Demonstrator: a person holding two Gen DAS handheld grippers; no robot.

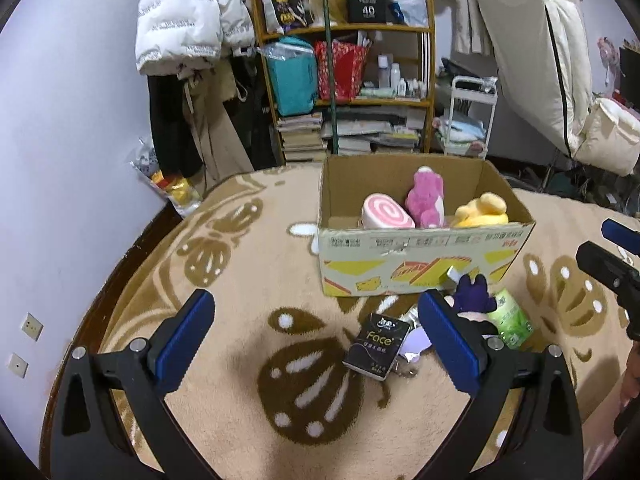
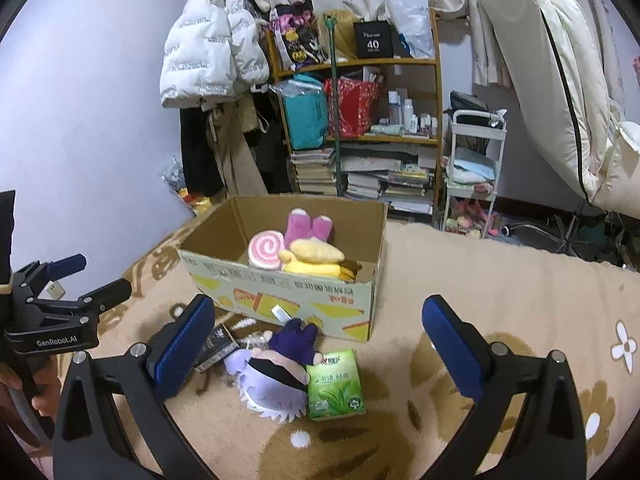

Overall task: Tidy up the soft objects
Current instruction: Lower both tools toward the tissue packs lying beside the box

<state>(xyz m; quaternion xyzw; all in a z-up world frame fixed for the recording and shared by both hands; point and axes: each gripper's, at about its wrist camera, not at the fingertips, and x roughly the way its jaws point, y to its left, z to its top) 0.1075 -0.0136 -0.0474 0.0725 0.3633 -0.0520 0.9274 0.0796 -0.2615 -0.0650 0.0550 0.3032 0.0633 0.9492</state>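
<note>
Three plush toys (image 2: 298,254) already sit in the cardboard box (image 2: 280,294) on the blanket (image 2: 500,280); doll (image 2: 276,380) and two tissue packs (image 2: 336,386) remain outside beside it, left tongs (image 1: 316,344) and right tongs (image 2: 316,352) both spread, empty.

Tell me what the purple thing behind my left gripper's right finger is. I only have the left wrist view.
Observer: It's a plush doll with pale lilac hair, a black band across its face and a dark purple body. It lies on the beige patterned blanket in front of the cardboard box.
Operator: Is the green pack touching it?
Observer: Yes, the green tissue pack lies against the doll's head.
Operator: Right gripper state? I see only its edge.
Observer: The right gripper is open and holds nothing.
</note>
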